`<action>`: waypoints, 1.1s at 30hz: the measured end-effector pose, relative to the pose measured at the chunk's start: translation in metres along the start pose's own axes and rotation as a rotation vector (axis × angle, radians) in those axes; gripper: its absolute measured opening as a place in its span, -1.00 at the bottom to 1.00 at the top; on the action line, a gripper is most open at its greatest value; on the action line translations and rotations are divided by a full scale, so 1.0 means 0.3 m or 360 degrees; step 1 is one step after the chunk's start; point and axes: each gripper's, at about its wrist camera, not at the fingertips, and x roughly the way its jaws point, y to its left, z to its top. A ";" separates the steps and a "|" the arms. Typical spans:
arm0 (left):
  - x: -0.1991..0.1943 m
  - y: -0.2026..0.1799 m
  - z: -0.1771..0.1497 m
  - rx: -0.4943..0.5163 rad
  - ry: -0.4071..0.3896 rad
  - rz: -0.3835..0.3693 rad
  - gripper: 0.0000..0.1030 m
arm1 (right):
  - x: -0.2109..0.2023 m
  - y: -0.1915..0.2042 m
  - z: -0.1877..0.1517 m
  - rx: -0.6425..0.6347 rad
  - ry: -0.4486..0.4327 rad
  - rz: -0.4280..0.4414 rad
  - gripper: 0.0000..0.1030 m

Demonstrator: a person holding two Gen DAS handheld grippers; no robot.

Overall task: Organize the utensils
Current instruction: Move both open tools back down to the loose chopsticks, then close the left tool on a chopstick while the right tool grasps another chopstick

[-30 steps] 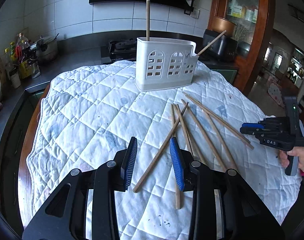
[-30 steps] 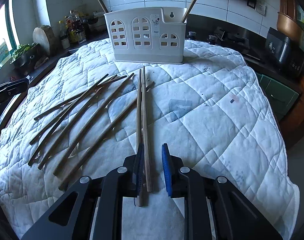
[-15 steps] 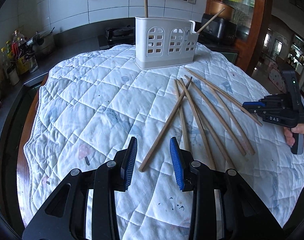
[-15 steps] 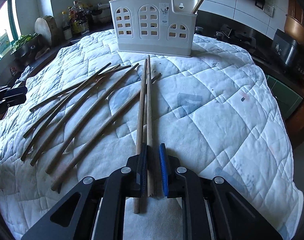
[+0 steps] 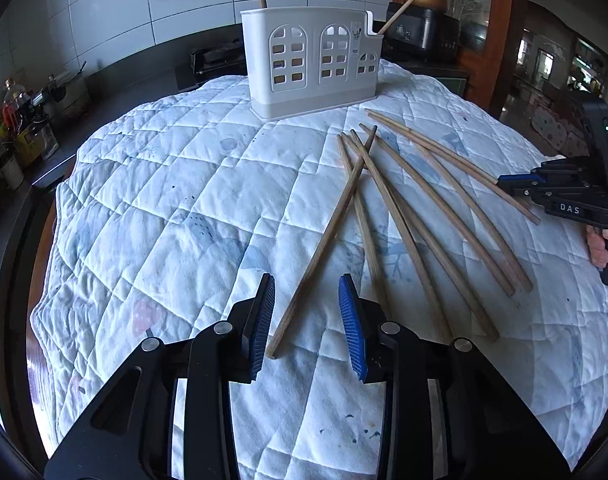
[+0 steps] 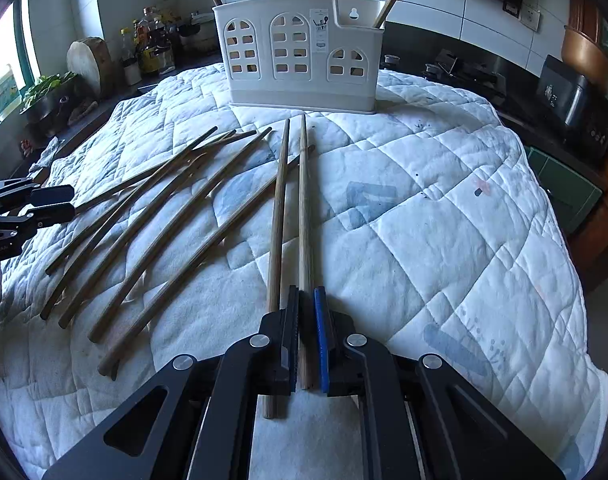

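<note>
The right gripper jaws clamp one chopstick; the left gripper jaws stand apart over another stick.

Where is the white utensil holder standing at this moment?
In both wrist views the white utensil holder stands upright at the far edge of the quilted cloth, beyond the loose chopsticks.

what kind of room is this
Most likely a home kitchen: a tiled wall behind a dark counter, bottles of oil and sauces beside a round wooden chopping block, and a gas hob. The chopsticks lie on a quilted cloth.
</note>
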 end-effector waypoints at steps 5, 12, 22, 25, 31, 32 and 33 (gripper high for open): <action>0.017 0.007 0.018 -0.0011 0.0008 0.0004 -0.35 | 0.000 0.000 0.001 0.0006 -0.0003 0.0001 -0.85; -0.077 -0.049 0.006 -0.0079 -0.0111 -0.0086 -0.35 | -0.001 0.002 -0.002 0.0002 -0.0004 -0.0010 -0.85; -0.096 -0.220 -0.061 -0.0107 -0.0105 -0.0132 -0.36 | -0.003 0.007 -0.006 0.0017 -0.0016 -0.0031 -0.85; -0.072 -0.217 -0.062 -0.0156 -0.0082 -0.0143 -0.37 | -0.004 0.006 -0.007 0.0020 -0.0019 -0.0032 -0.85; -0.031 -0.206 -0.072 -0.0190 -0.0034 -0.0132 -0.63 | -0.004 0.005 -0.006 0.0028 -0.0024 -0.0028 -0.85; -0.028 -0.203 -0.073 -0.0196 -0.0027 -0.0140 -0.63 | -0.004 0.005 -0.006 0.0028 -0.0024 -0.0028 -0.85; -0.024 -0.204 -0.073 -0.0195 -0.0021 -0.0143 -0.63 | -0.004 0.005 -0.006 0.0027 -0.0023 -0.0029 -0.85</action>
